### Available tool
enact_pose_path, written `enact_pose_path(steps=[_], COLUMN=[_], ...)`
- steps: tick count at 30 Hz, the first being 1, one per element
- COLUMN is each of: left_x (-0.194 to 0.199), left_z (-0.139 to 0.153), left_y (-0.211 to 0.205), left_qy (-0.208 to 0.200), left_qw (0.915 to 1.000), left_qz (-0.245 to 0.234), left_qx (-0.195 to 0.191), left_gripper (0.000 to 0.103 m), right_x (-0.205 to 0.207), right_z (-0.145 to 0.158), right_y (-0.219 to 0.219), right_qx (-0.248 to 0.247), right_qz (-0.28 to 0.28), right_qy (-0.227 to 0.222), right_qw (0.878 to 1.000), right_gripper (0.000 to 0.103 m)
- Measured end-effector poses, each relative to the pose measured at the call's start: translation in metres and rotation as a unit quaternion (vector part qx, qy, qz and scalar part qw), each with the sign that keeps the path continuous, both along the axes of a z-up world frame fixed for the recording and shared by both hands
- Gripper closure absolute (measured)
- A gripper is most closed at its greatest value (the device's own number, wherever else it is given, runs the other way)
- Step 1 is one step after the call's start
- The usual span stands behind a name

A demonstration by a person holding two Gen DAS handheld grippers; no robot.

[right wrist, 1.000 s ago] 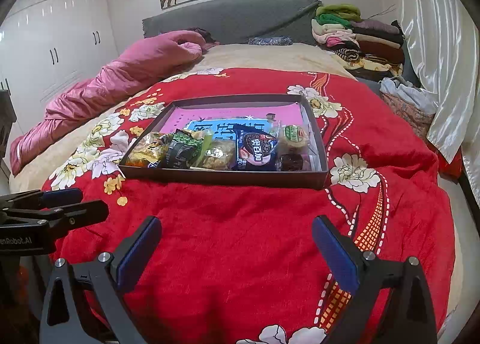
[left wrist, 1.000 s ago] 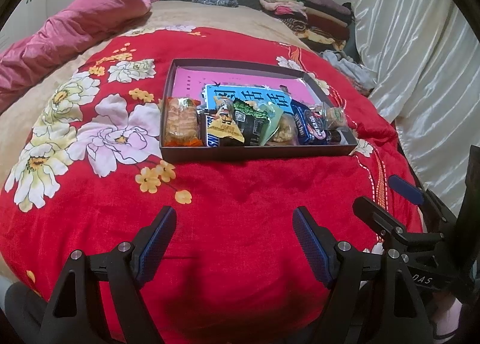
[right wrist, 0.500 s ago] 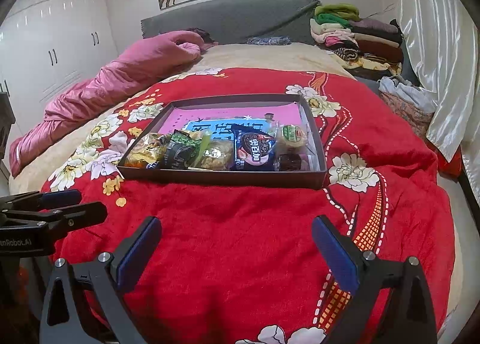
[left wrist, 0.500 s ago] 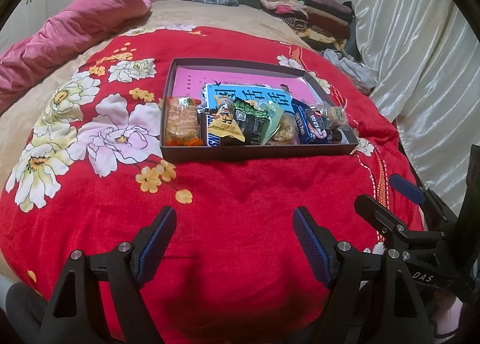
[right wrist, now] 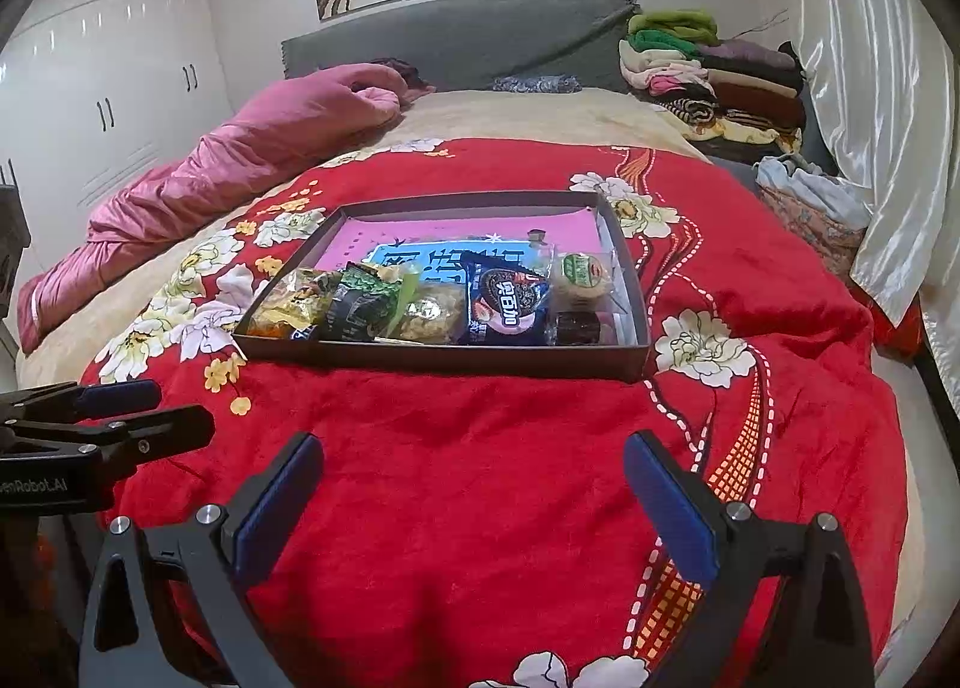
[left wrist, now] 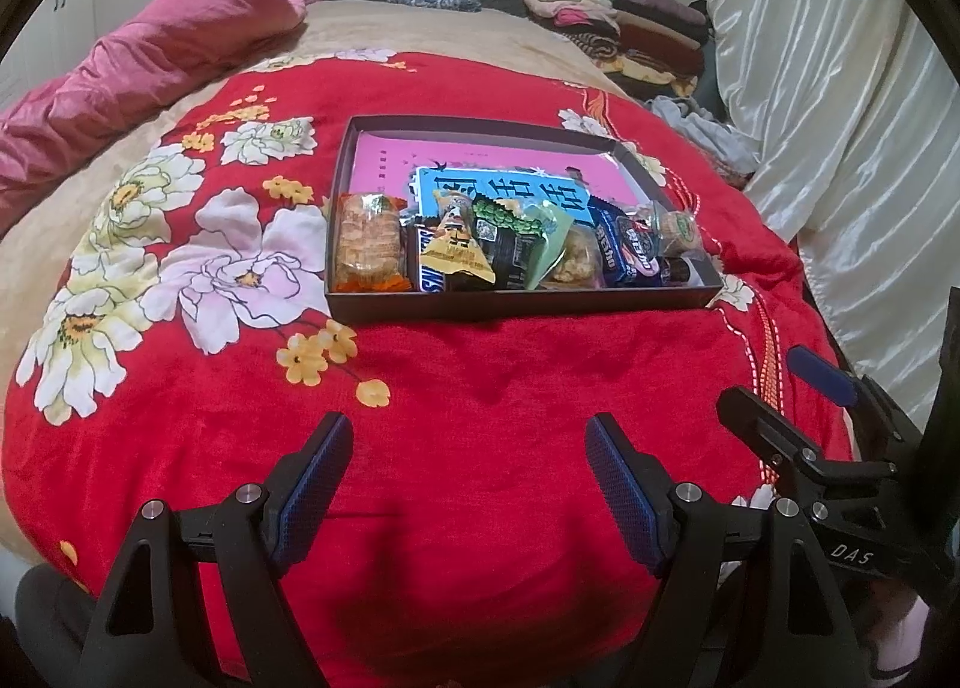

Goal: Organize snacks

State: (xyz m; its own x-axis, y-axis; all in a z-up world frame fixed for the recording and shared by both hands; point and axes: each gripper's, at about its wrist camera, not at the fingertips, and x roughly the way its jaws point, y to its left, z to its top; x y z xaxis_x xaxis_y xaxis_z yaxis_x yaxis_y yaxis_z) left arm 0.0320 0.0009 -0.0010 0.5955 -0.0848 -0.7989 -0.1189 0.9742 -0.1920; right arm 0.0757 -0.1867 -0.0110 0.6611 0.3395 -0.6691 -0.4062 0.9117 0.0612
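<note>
A shallow dark box (left wrist: 516,305) (right wrist: 444,359) lies on the red flowered blanket (left wrist: 480,388) and holds several snack packs along its near side. Among them are an orange cracker pack (left wrist: 367,244), a yellow triangular pack (left wrist: 456,253), a dark green pack (right wrist: 360,301) and a dark blue cookie pack (right wrist: 510,304). A blue packet (left wrist: 510,193) and a pink sheet (right wrist: 468,223) lie behind them. My left gripper (left wrist: 468,448) hovers open over the bare blanket short of the box. My right gripper (right wrist: 474,466) is open too, nothing between its fingers.
A pink quilt (right wrist: 240,159) is bunched along the bed's left side. Folded clothes (right wrist: 708,69) are stacked at the far right by the grey headboard (right wrist: 456,39). White curtains (right wrist: 870,87) hang on the right and white wardrobes (right wrist: 108,87) stand on the left.
</note>
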Motion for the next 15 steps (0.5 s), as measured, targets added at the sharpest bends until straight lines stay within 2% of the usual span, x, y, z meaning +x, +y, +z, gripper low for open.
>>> enact_pose_path(steps=[15], left_x=[0.0006], left_z=[-0.0004], left_y=[0.0001], left_qy=[0.003], left_qw=[0.9999], left_qz=[0.009], left_qx=[0.010], left_gripper=[0.022], right_x=[0.0003], right_z=[0.0016], right_y=[-0.0003], right_qx=[0.001], right_qz=[-0.002], right_qy=[-0.002], right_qw=[1.000], right_gripper=[0.002])
